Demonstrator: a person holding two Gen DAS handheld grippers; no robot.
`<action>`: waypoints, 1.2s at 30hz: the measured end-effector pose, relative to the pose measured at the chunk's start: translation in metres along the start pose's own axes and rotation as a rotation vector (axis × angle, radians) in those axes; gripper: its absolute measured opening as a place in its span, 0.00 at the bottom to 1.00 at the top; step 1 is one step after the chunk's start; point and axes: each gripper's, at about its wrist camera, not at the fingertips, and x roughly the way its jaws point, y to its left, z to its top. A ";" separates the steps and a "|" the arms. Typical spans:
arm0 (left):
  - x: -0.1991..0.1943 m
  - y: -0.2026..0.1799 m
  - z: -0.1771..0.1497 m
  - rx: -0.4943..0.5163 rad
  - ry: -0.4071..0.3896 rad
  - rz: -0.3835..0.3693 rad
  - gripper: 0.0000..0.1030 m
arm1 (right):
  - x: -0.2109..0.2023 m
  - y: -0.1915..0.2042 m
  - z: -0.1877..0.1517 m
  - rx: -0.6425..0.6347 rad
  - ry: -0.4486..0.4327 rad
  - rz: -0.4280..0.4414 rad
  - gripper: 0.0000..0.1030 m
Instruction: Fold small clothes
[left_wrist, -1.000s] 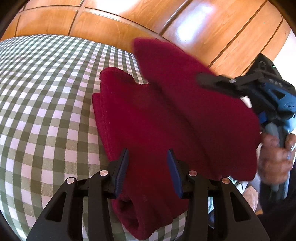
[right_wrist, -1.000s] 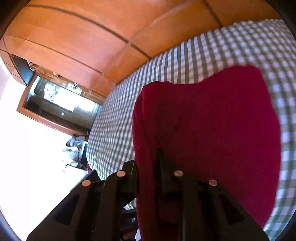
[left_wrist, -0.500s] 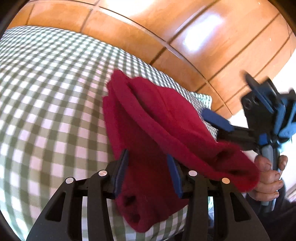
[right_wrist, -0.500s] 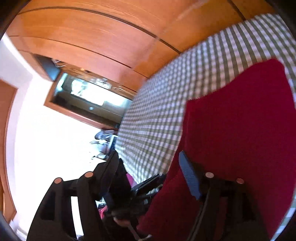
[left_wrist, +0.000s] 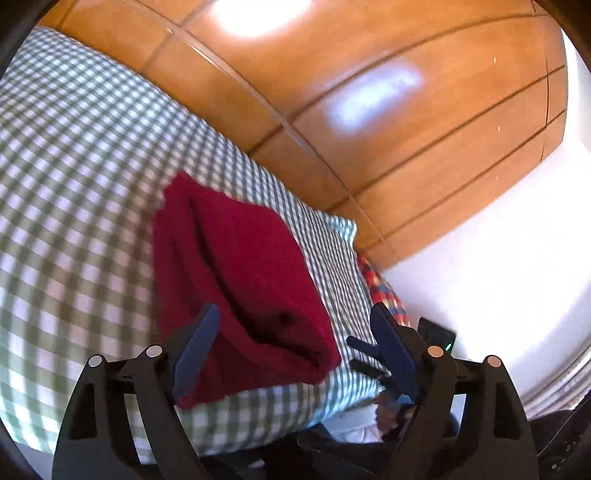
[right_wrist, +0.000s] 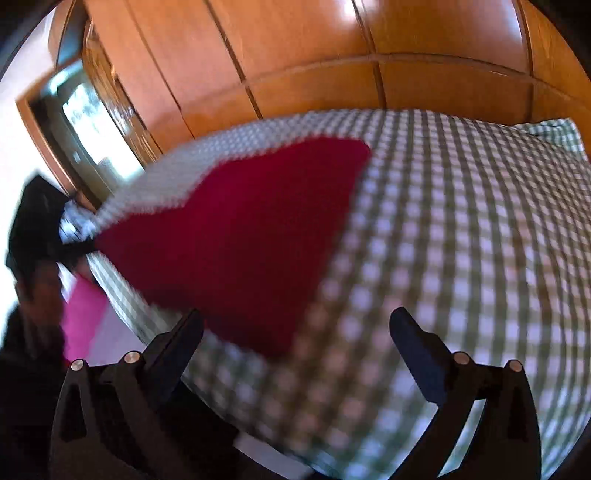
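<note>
Both grippers have let go of the red garment since the earlier frames: a second ago the right one was clamped on a fold of it and the left one had cloth between its fingers; now the piece lies folded on the bed and both tools sit back from it.

Left wrist view: left gripper (left_wrist: 291, 349), jaws opening, wide apart. Red garment (left_wrist: 243, 280) lies folded in layers on the green-and-white checked bedcover (left_wrist: 74, 177), near the bed's front edge. Its near end reaches in between the blue pads (left_wrist: 195, 347), but neither pad presses on it, so nothing is held. Right gripper (left_wrist: 364, 354) shows low on the right, behind the left gripper's right finger, beyond the bed edge, partly hidden; hand (left_wrist: 388, 410) under it. Wooden panel wall (left_wrist: 369, 110) behind the bed, white wall to the right. A checked red, blue and yellow cloth (left_wrist: 380, 288) peeks out at the bed's right edge.

Right wrist view, blurred by motion: right gripper (right_wrist: 295, 343), jaws opening, very wide, empty. Red garment (right_wrist: 236, 240) flat on the bedcover (right_wrist: 461, 240), ahead and to the left; its near corner sits just beyond the left finger, not touched. Left gripper (right_wrist: 37, 221) a dark blur at far left with a hand (right_wrist: 40, 291) below it. Pink item (right_wrist: 83, 317) beside the bed, lower left. Wooden wall (right_wrist: 295, 55) behind, mirror or window (right_wrist: 85, 110) on the left, unclear which.
</note>
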 end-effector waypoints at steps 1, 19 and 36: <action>0.007 -0.002 -0.002 0.006 0.019 0.000 0.80 | 0.003 -0.001 -0.008 -0.008 0.013 -0.010 0.98; 0.017 -0.026 -0.021 0.227 0.020 0.137 0.06 | 0.043 0.041 -0.003 -0.079 -0.021 0.043 0.54; 0.033 0.033 0.009 0.023 0.024 0.142 0.63 | 0.039 0.031 -0.025 -0.102 0.008 0.038 0.84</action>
